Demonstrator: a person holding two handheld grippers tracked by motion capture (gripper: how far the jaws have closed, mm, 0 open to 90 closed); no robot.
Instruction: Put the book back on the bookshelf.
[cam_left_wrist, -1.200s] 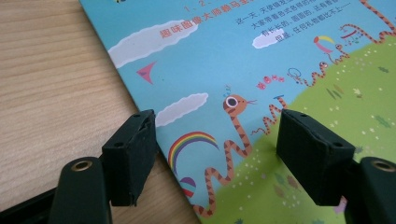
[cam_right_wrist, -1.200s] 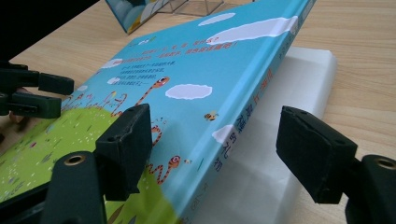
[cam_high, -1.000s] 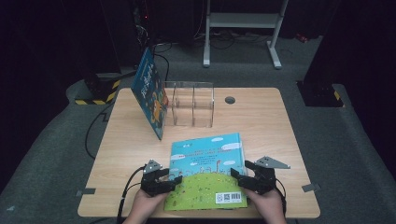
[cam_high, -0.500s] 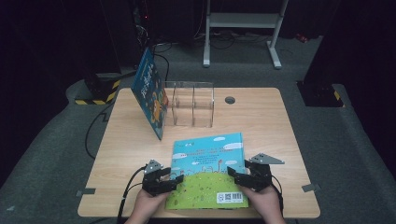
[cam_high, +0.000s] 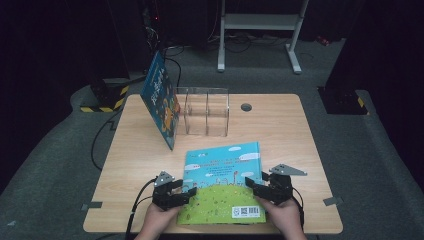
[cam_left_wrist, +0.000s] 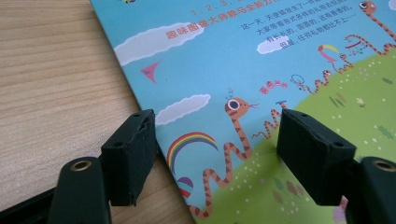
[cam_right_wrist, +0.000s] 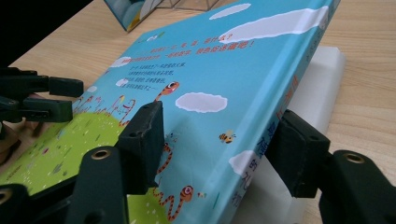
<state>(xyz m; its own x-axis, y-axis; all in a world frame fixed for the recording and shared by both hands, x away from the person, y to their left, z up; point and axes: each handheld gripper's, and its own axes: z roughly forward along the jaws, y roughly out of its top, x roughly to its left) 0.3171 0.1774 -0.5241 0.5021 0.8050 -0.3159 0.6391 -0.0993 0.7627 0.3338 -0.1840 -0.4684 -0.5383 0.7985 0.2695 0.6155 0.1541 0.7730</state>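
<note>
The picture book (cam_high: 223, 182) lies flat at the table's (cam_high: 280, 130) near edge and is being approached for a pickup. The left gripper (cam_high: 176, 194) and the right gripper (cam_high: 260, 188) are held apart, straddling its side edges; closing on both edges is judged the next requirement.

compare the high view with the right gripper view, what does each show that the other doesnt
The high view alone takes in the whole table, the clear rack and the right gripper from above. The right gripper view alone shows the book's spine raised off the wood over a white block, with its open jaws astride that edge. Both show the flat book, the leaning book and the left gripper.
</note>
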